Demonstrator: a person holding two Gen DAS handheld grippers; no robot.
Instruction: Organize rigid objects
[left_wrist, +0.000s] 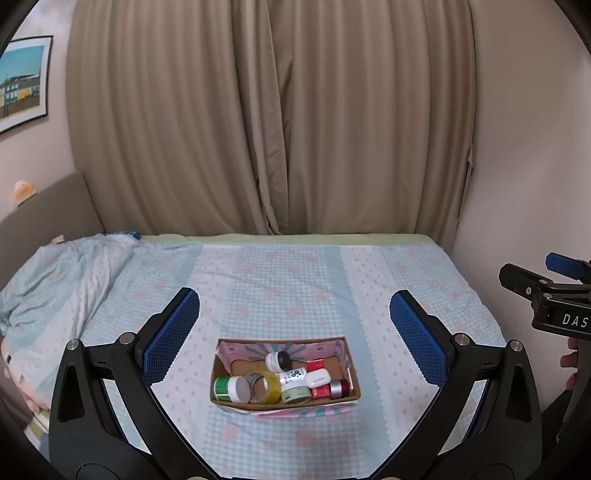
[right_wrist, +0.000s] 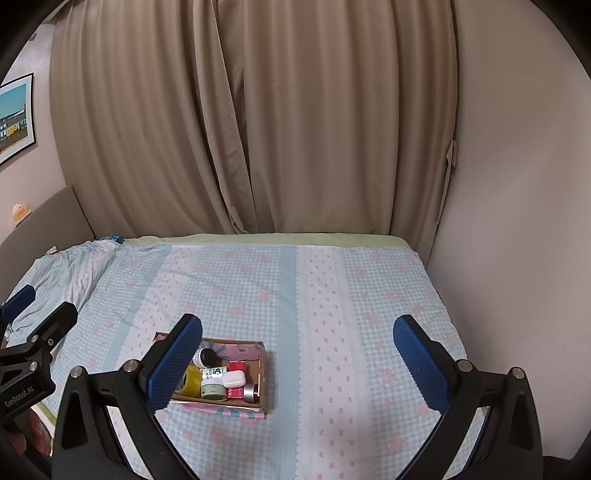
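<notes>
Since both claws are spread wide with nothing between the blue pads, neither one is carrying anything right now: the left gripper (left_wrist: 294, 334) hangs almost dead centre over the cardboard box (left_wrist: 284, 400), while the right gripper (right_wrist: 297, 356) has that same box (right_wrist: 218, 404) off toward its left finger, so the left hand looks like the nearer, straighter shot. The box sits on the checked bedspread (left_wrist: 295, 273) with its long side running left to right across the left wrist view. All the small stuff is inside it: a green-labelled jar (left_wrist: 231, 387) tipped on its side at the left end, a roll of yellowish tape (left_wrist: 264, 386) beside it, a white earbud case (left_wrist: 317, 377), a red-and-silver jar (left_wrist: 340, 387) at the right end, a dark-capped bottle (left_wrist: 277, 360) further back. Honestly this fits either everything packed already or about to be unpacked. Beyond it, nothing else shows on the spread up to the beige curtains (left_wrist: 273, 118).
</notes>
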